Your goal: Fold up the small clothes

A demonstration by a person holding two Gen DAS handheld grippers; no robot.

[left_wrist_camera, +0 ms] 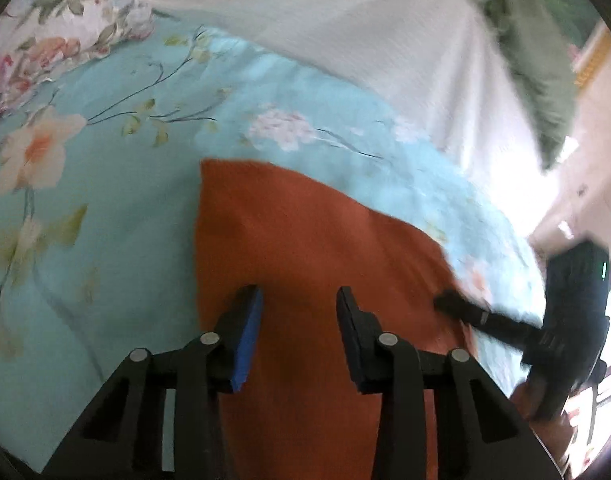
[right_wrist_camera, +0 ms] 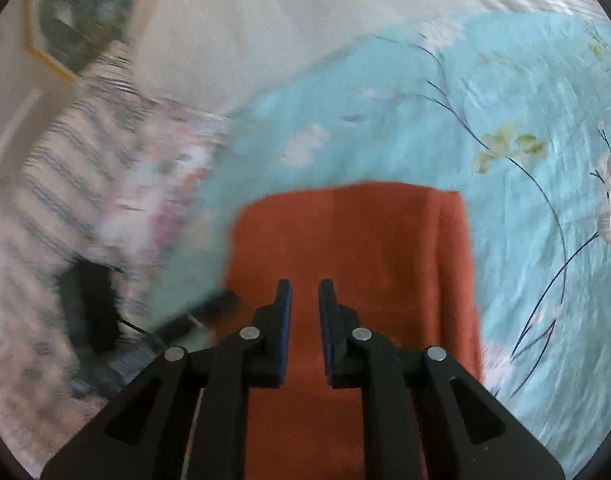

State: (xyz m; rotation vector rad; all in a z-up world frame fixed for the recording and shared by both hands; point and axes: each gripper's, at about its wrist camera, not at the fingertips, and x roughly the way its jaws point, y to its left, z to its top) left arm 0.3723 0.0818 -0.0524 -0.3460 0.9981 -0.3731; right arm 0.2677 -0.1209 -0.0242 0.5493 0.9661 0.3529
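The rust cloth point(right_wrist_camera: 353, 248) lies flat on the bed point(right_wrist_camera: 525, 240), straight ahead beneath both my grippers, its long axis running away from me. My left gripper point(left_wrist_camera: 299, 300) gapes wide over its left half; my right gripper point(right_wrist_camera: 305, 292), nearly closed, holds nothing. The cloth looks smooth, already folded narrow.

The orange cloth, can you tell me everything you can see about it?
The orange cloth is rust orange, plain, and looks soft and slightly fuzzy. It lies flat on the blue flowered bedsheet, with straight edges, square far corners and one lengthwise crease. Both open grippers, left and right, point over it; whether either touches it is unclear.
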